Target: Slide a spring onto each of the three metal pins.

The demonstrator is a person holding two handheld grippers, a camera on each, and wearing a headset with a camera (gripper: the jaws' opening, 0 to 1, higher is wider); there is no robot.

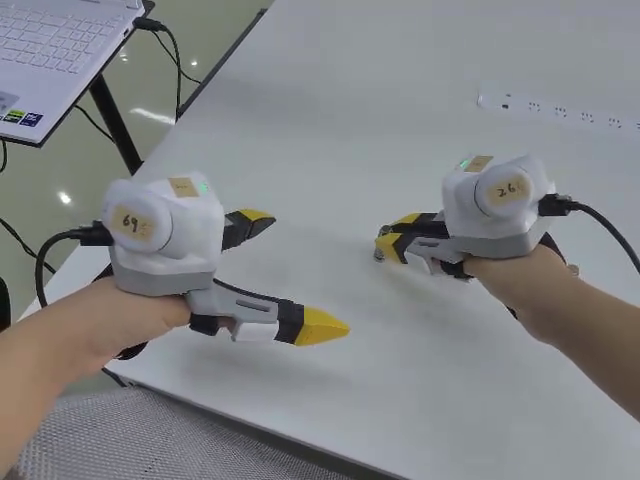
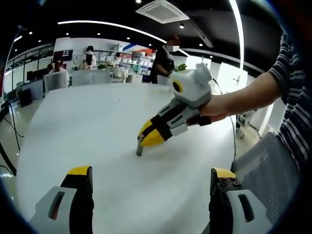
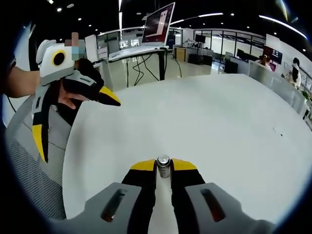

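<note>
My right gripper is shut on a small metal spring, whose coiled end pokes out between the yellow tips. From the left gripper view the spring hangs down from those tips to just above the white table. In the head view the right gripper sits right of centre, pointing left. My left gripper is open, its jaws spread wide and nothing between them, a short way left of the right one. Its yellow-tipped fingers frame the left gripper view.
A white power strip lies at the table's far right. A laptop on a stand is off the table's left edge, with cables running down. Several people and desks stand far behind the table in the left gripper view.
</note>
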